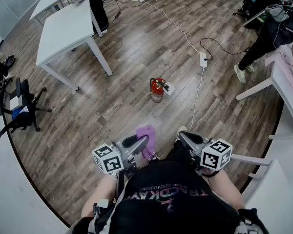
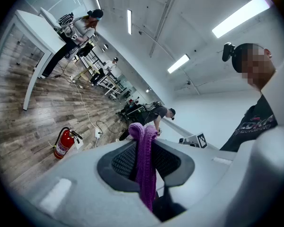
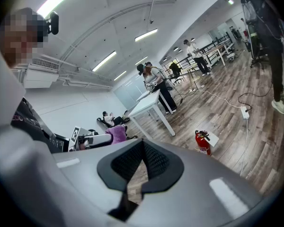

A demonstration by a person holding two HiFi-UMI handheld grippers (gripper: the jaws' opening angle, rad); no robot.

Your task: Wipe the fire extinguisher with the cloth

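A wide workroom with a grey-brown plank floor (image 1: 136, 52) is stretching out below the person, with white tables (image 1: 68, 28) at the upper left, an office chair (image 1: 20, 106) by the left wall and another person (image 1: 266, 38) bending at a desk on the right. The red fire extinguisher (image 1: 157, 89) is standing upright on the bare floor in the middle of the room, a white tag (image 1: 166, 87) hanging at its valve. A white power strip (image 1: 203, 60) and its cable (image 1: 198, 96) are lying near it on the right. The extinguisher is well apart from both grippers, so wiping is not yet under way. The left gripper (image 1: 138, 144) is pinching the purple cloth (image 1: 147, 136) between its pads — a fold is sticking up past the jaw tips and the rest is hanging down behind them, which is leaving a soft bunch out front to meet the cylinder. The right gripper (image 1: 184, 139) is carrying nothing, its jaws pressed together, and is pointing down toward the floor ahead. Judging by this, it is probably free to steady the extinguisher — or simply out of the way — while the cloth hand does the rubbing. Both tools are sitting close in front of the person's body, so the approach to the extinguisher seems to be the step in hand.
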